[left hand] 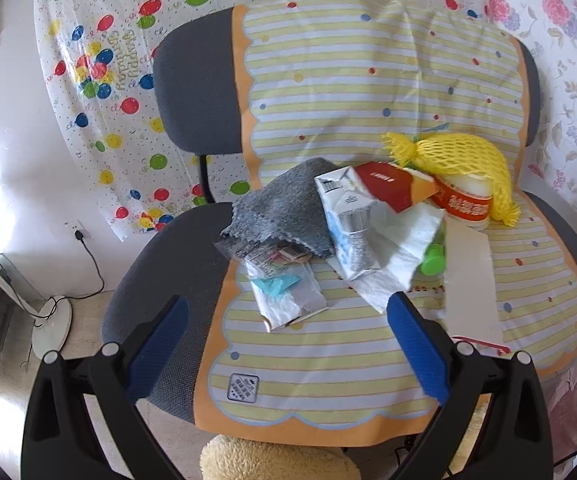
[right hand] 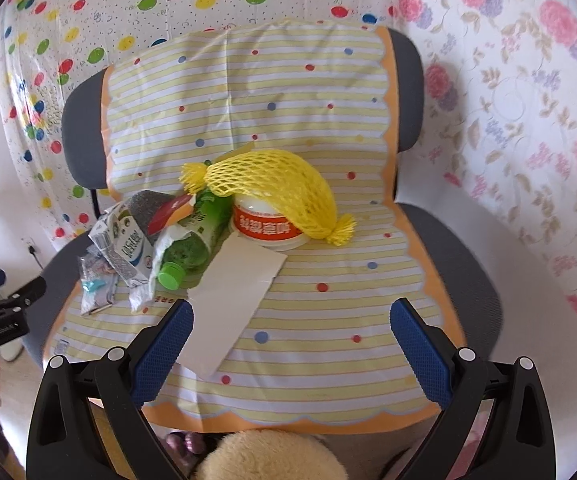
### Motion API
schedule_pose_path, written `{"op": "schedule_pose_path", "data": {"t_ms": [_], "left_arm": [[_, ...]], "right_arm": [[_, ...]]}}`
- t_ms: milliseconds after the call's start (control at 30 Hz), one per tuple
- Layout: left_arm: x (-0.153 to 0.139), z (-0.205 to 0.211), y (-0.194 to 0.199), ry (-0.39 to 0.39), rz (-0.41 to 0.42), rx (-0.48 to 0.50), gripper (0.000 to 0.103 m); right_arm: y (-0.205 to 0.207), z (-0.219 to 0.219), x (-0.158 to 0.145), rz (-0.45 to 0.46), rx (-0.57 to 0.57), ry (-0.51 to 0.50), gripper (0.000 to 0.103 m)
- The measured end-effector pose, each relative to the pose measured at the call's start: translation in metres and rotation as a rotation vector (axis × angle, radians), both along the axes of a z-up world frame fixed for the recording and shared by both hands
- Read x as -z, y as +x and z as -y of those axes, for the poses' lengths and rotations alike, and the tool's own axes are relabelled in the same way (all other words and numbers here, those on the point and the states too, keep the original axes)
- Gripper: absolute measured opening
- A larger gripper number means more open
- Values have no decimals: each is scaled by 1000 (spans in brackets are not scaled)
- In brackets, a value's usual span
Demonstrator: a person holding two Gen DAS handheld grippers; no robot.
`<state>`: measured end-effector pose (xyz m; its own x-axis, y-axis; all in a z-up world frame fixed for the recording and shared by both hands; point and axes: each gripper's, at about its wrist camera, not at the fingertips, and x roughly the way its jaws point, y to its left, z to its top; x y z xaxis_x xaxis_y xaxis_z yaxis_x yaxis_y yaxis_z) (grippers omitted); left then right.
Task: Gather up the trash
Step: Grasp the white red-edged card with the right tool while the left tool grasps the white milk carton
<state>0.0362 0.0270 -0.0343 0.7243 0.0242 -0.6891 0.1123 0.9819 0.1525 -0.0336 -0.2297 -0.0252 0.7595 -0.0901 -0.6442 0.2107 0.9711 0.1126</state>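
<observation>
Trash lies piled on a chair seat under a striped cover point(left hand: 328, 368): a grey cloth point(left hand: 284, 210), a flattened milk carton point(left hand: 348, 220), a red carton point(left hand: 392, 186), a clear wrapper point(left hand: 284, 292), white tissue point(left hand: 396, 256), a green bottle point(right hand: 192, 244), a white card point(right hand: 232, 300), a round tub point(right hand: 266, 228) and yellow foam net point(right hand: 276, 188). My left gripper point(left hand: 288, 320) is open, above the wrapper. My right gripper point(right hand: 292, 324) is open, its left finger over the card.
The grey office chair point(left hand: 196, 96) stands against a balloon-print sheet point(left hand: 100, 60) and a floral sheet point(right hand: 528, 120). A fan base point(left hand: 50, 330) and cable sit on the floor at left. A plush toy point(right hand: 272, 458) lies below the seat's front edge.
</observation>
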Motion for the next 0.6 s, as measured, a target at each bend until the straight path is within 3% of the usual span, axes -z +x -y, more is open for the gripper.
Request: {"op": "schedule_pose_path", "data": {"t_ms": [100, 167, 400, 600], "left_arm": [[8, -7, 10, 22, 3, -31, 97], [11, -13, 16, -1, -12, -44, 96], [38, -20, 33, -2, -111, -37, 96], [53, -31, 38, -66, -102, -30, 96]], "right_arm": [[11, -5, 13, 26, -56, 51, 97], [22, -16, 23, -8, -94, 41, 97], [40, -87, 60, -116, -300, -110, 97], [52, -114, 90, -178, -329, -287, 92]]}}
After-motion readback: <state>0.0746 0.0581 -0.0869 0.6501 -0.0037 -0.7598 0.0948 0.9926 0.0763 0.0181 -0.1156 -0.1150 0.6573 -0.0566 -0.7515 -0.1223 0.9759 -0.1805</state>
